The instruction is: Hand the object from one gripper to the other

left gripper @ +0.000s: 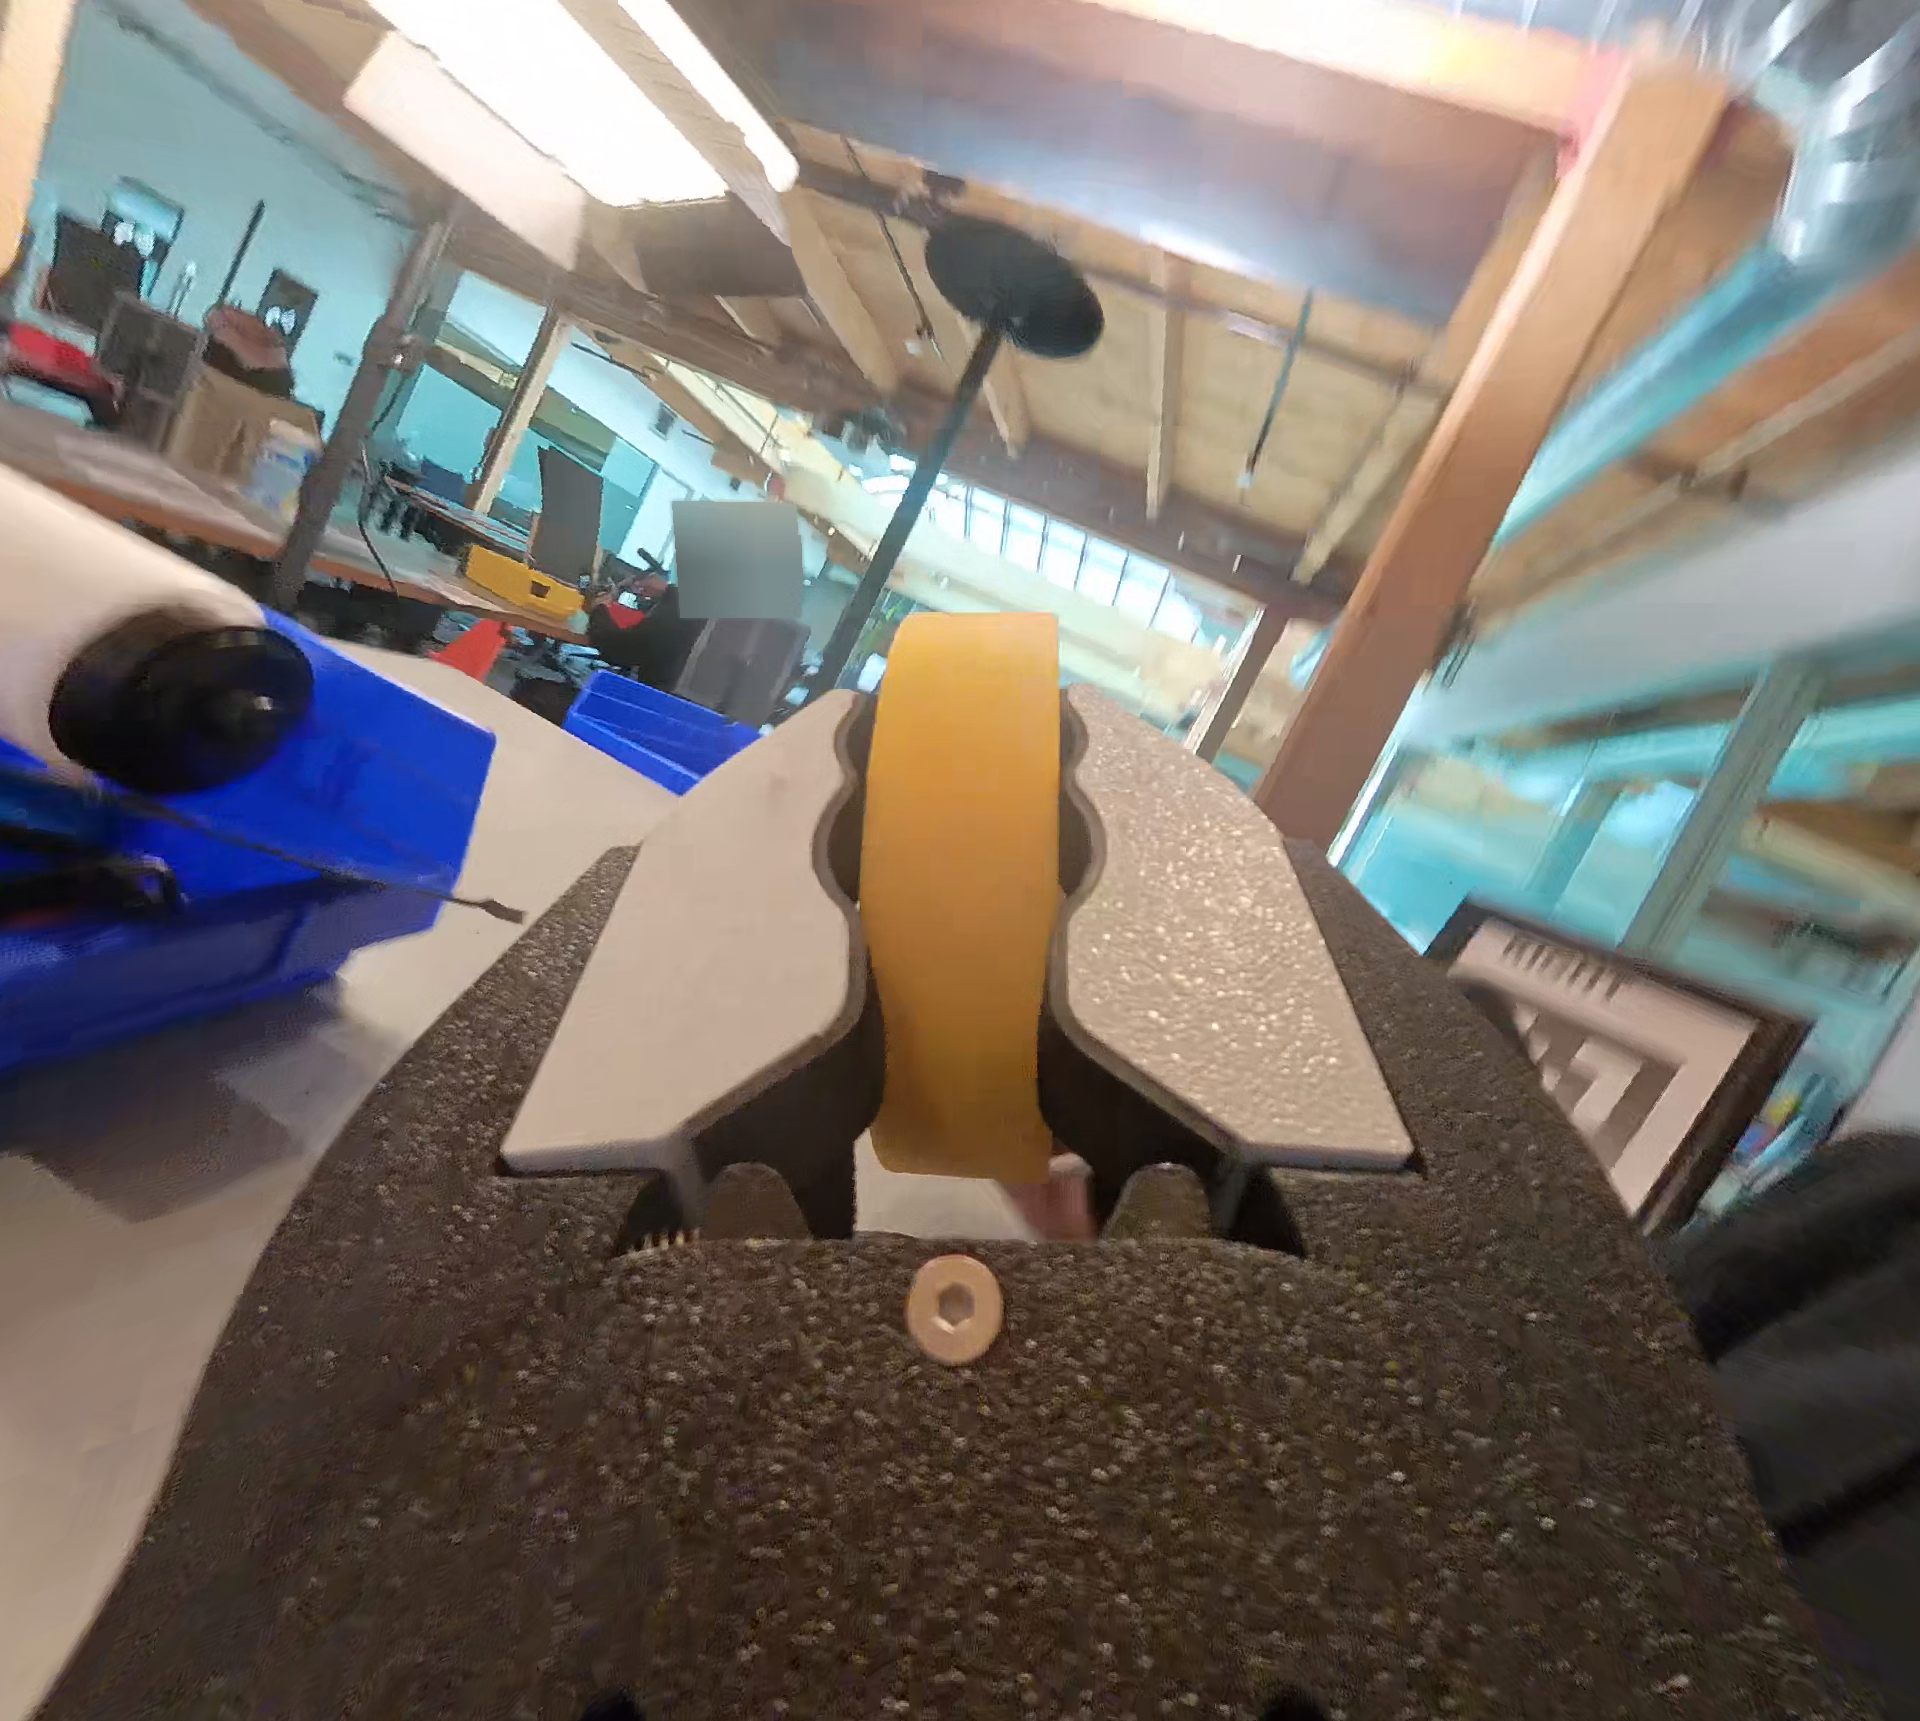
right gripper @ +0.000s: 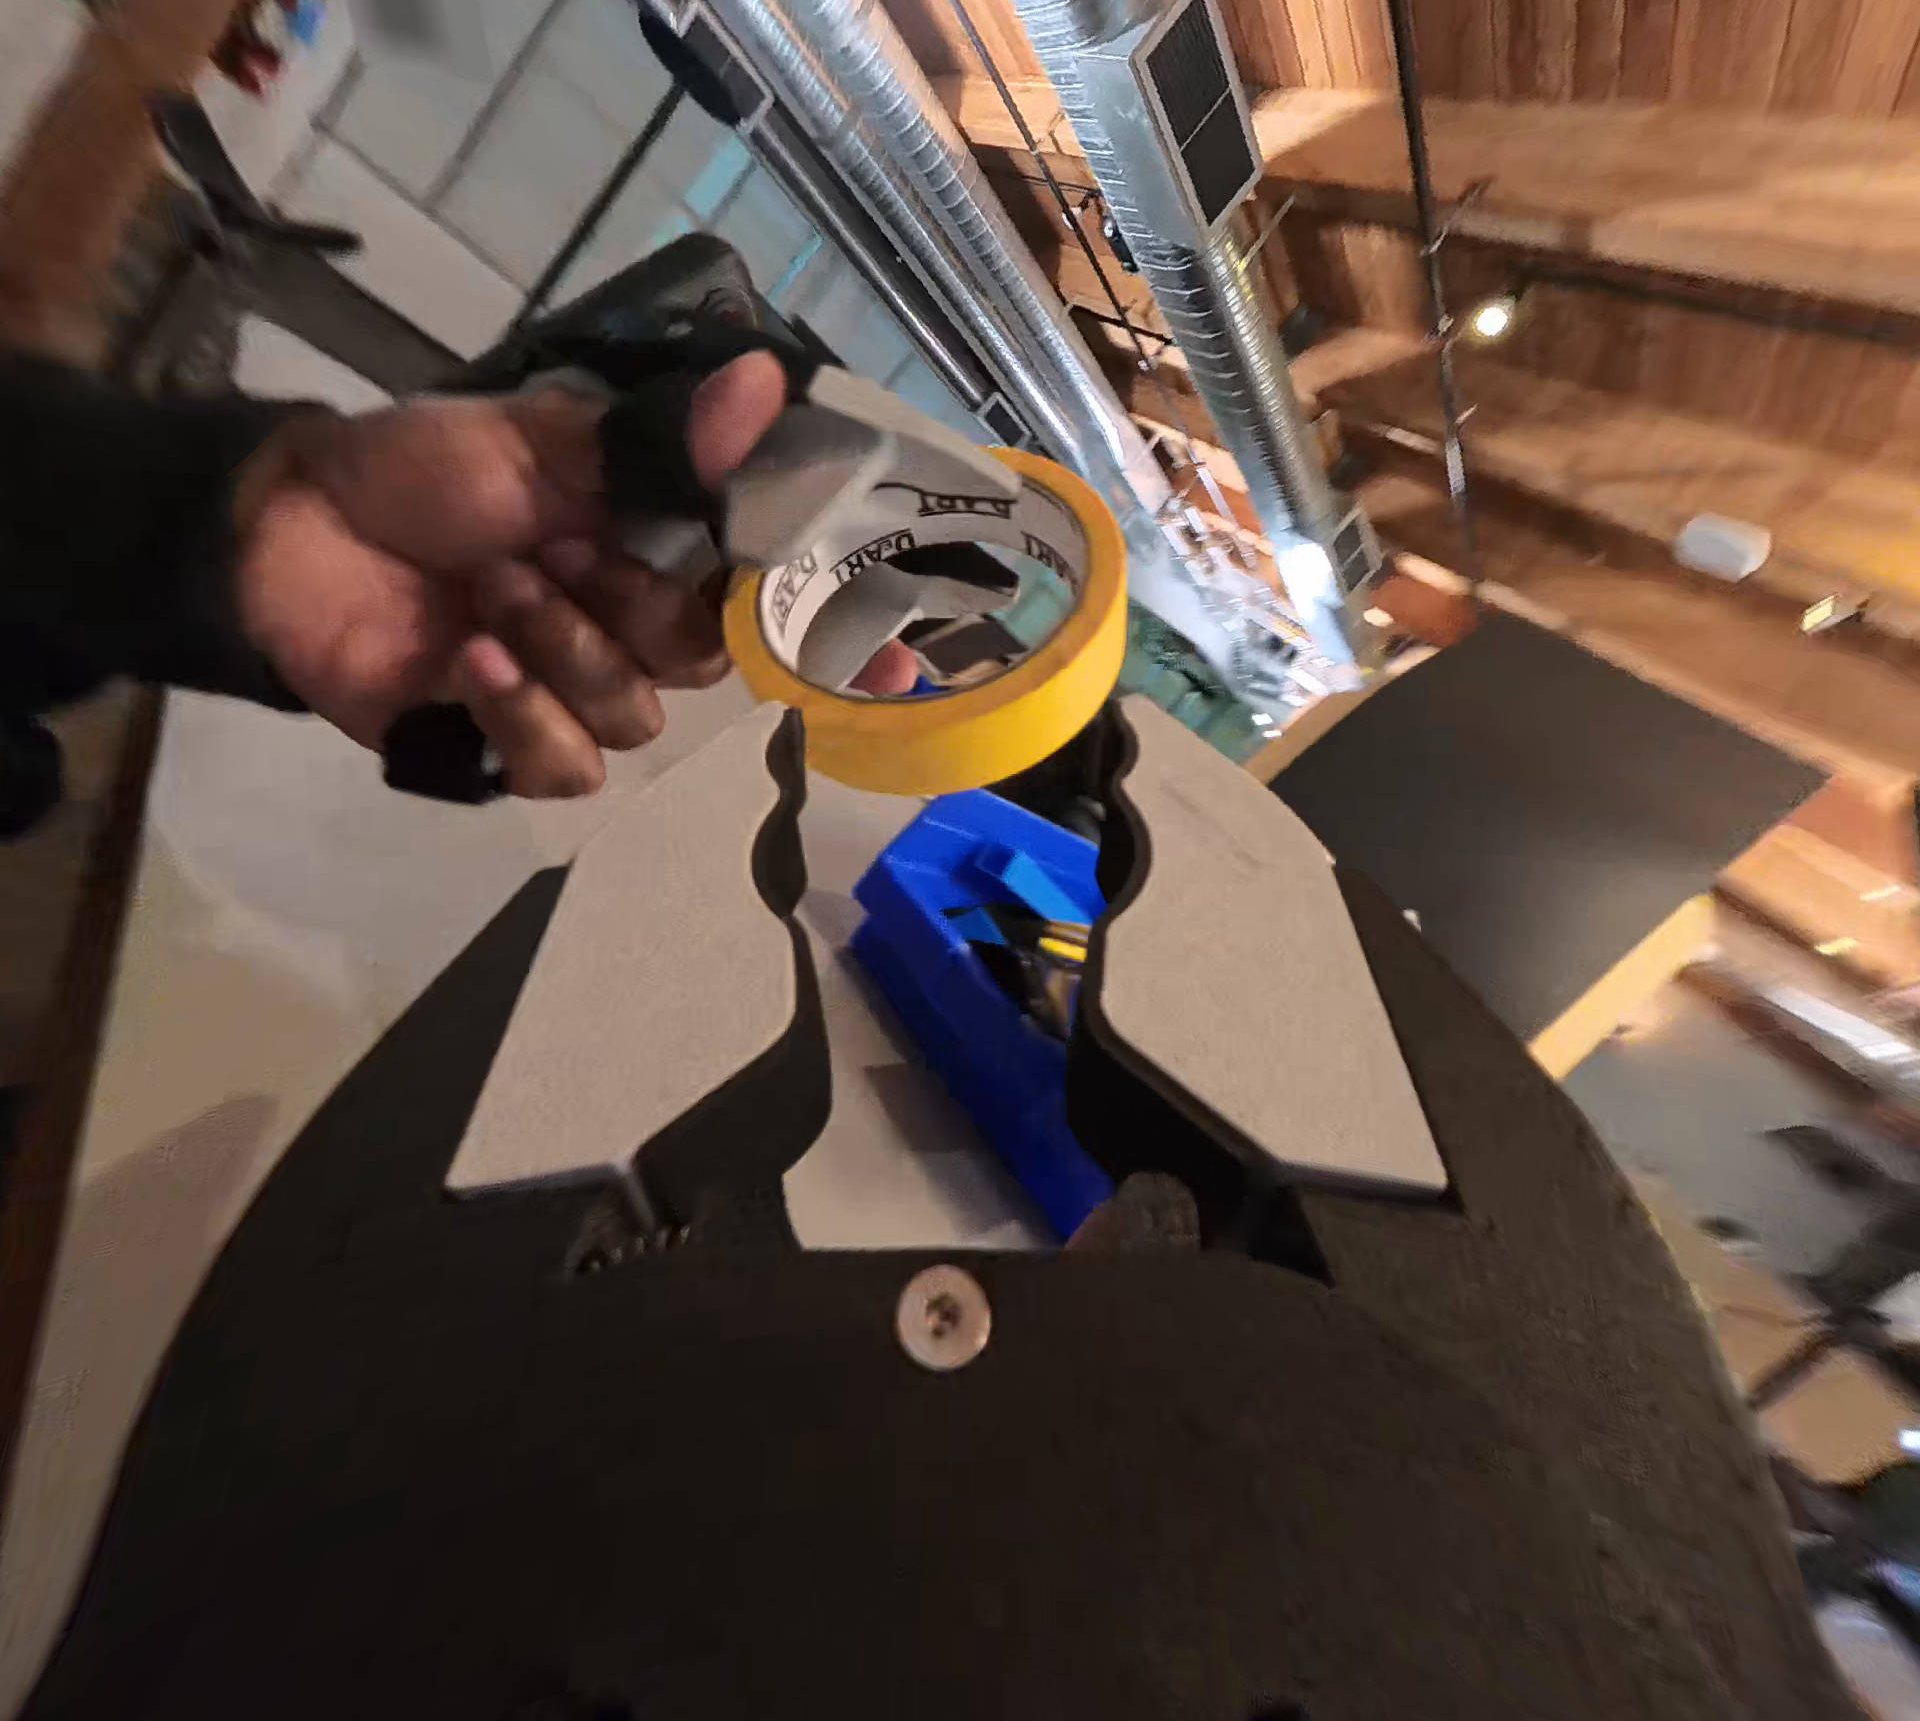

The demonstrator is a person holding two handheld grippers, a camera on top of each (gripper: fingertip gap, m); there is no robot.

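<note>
Yellow masking tape roll (left gripper: 961, 882) sits clamped edge-on in the left gripper (left gripper: 961, 798), its 2 grey fingers (left gripper: 717, 933) pressed against the roll's flat sides, so the jaws are closed on the tape and the outer band faces the left wrist camera. In the right wrist view the same roll (right gripper: 935, 695) is seen from the side, with one grey finger of the left gripper (right gripper: 894, 518) lying over the top face and the other showing through the cardboard core; a hand (right gripper: 436, 570) in a dark sleeve works the grip behind it. That pinch takes only the near part of the ring, which looks deliberate: the far arc stays bare for the other tool. The right gripper (right gripper: 956, 798) has its jaws apart with nothing between them, and the lower rim of the roll hangs right at its fingertips, seemingly just entering the gap; whether it touches either pad I cannot tell. Judging by this, the handover is at the approach stage, with the receiving grasp not yet made. Below, a blue bin (right gripper: 987, 965) rests on the pale tabletop (right gripper: 260, 892), well under the exchange, so the roll's free edge has open air around it and the right fingers have room to close without fouling the left ones.
</note>
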